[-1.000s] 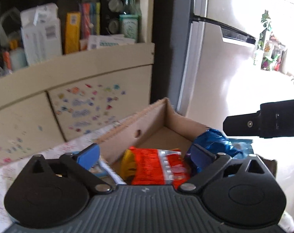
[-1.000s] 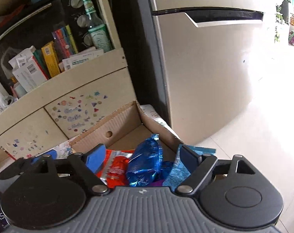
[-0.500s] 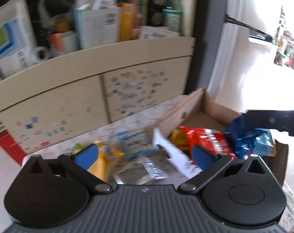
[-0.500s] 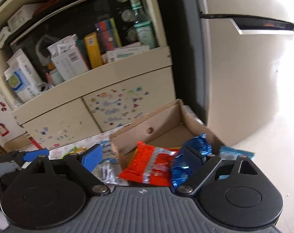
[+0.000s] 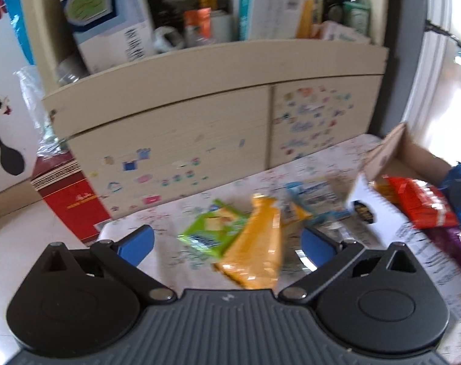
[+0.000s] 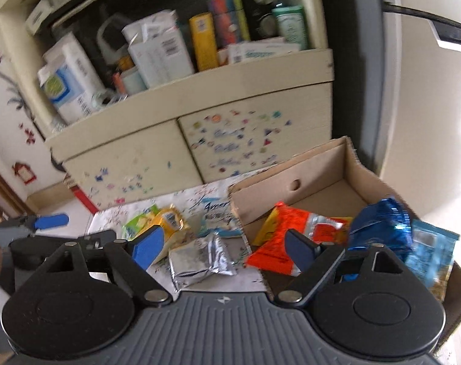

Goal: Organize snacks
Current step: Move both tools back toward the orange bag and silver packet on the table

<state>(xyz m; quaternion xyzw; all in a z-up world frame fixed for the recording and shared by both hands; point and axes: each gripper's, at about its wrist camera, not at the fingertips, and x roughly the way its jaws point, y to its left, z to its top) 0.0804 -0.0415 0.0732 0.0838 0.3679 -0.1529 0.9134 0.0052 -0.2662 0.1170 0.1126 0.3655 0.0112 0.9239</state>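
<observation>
Snacks: several are sitting in the cardboard box (image 6: 318, 182), among them the red packet (image 6: 294, 237) and blue packet (image 6: 379, 228). Left gripper (image 5: 227, 240), fingers wide apart and carrying nothing, is now facing the loose pile on the patterned table cover (image 5: 321, 167), having swung away from the box within the last second. Yellow pouch (image 5: 254, 243) and green packet (image 5: 212, 228) are lying just ahead, likely next. Right gripper (image 6: 221, 243) is hovering open and empty by the silver packet (image 6: 200, 258).

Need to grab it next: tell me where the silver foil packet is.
In the right wrist view, the silver foil packet lies on the patterned table cover, between the yellow packet and the cardboard box.
</observation>
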